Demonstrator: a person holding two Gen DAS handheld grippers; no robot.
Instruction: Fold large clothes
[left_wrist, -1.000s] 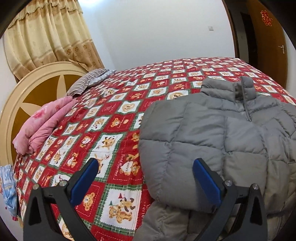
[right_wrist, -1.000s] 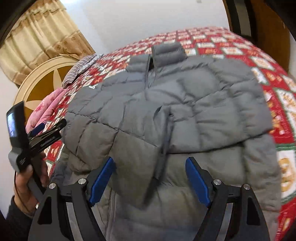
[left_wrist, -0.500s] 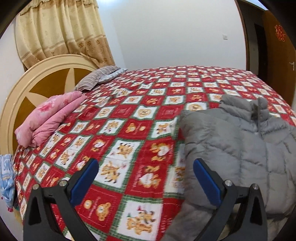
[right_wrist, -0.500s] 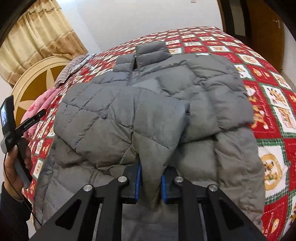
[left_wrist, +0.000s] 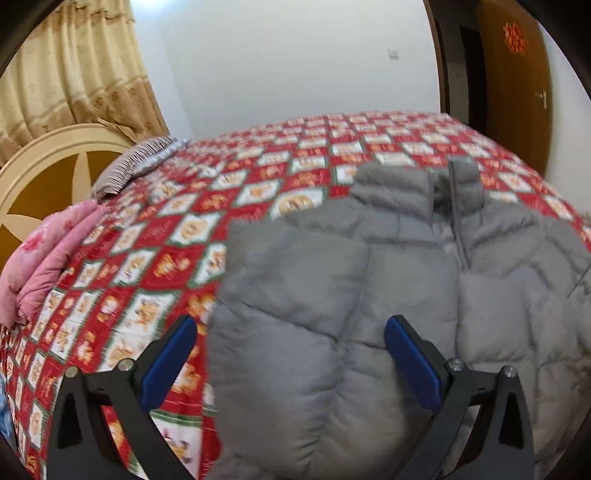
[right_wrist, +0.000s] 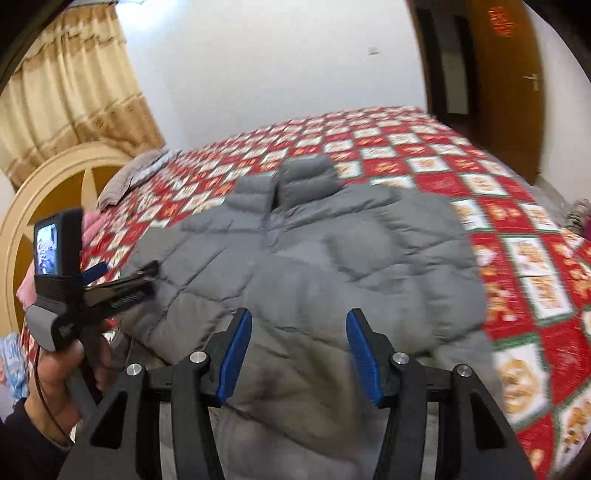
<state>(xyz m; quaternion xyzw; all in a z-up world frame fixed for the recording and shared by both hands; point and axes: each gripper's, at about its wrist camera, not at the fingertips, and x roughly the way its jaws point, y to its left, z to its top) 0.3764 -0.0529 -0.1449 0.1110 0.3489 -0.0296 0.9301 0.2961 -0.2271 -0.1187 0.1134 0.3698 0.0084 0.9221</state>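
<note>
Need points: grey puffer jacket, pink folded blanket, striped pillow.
grey puffer jacket (right_wrist: 332, 258), right wrist view, quilted front panel.
pink folded blanket (left_wrist: 48, 254), left wrist view, top fold.
striped pillow (left_wrist: 129, 166), left wrist view, upper face.

A home bedroom — quilted bed; round headboard; curtains; wooden door

Both views are motion-blurred. The grey quilted puffer jacket runs off the bottom and right edges of the left wrist view; its hem is unseen. Bear motifs on the red patchwork bedspread are smeared. The pink folded blanket is cut by the left edge.
</note>
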